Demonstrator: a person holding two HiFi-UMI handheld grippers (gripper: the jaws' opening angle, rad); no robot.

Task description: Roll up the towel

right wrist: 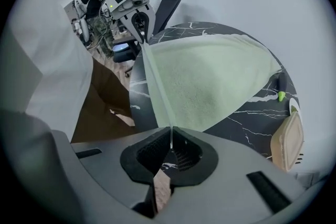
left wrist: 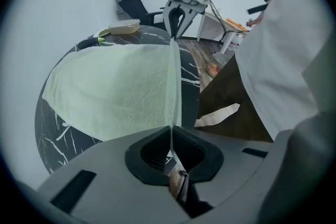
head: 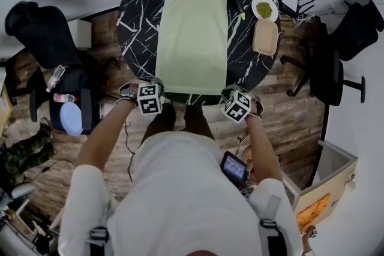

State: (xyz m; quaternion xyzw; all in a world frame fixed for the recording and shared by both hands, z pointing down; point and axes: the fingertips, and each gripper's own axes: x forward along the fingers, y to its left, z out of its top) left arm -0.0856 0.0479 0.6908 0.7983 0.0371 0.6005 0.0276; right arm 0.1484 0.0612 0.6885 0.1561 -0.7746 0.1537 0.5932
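Left tongs [left wrist: 171, 136] and right tongs [right wrist: 170, 139] each clenched on a near corner of the green towel [head: 192, 27]. Edge taut between them; rest flat on bench [head: 133, 15].

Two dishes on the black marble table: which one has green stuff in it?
The round white bowl, farther from the person, with green contents. The tan rectangular container beside it shows only a plain top.

An office-like room: swivel chairs [head: 331, 75] beside a round marble table [head: 135, 15], wood floor [head: 294, 117]
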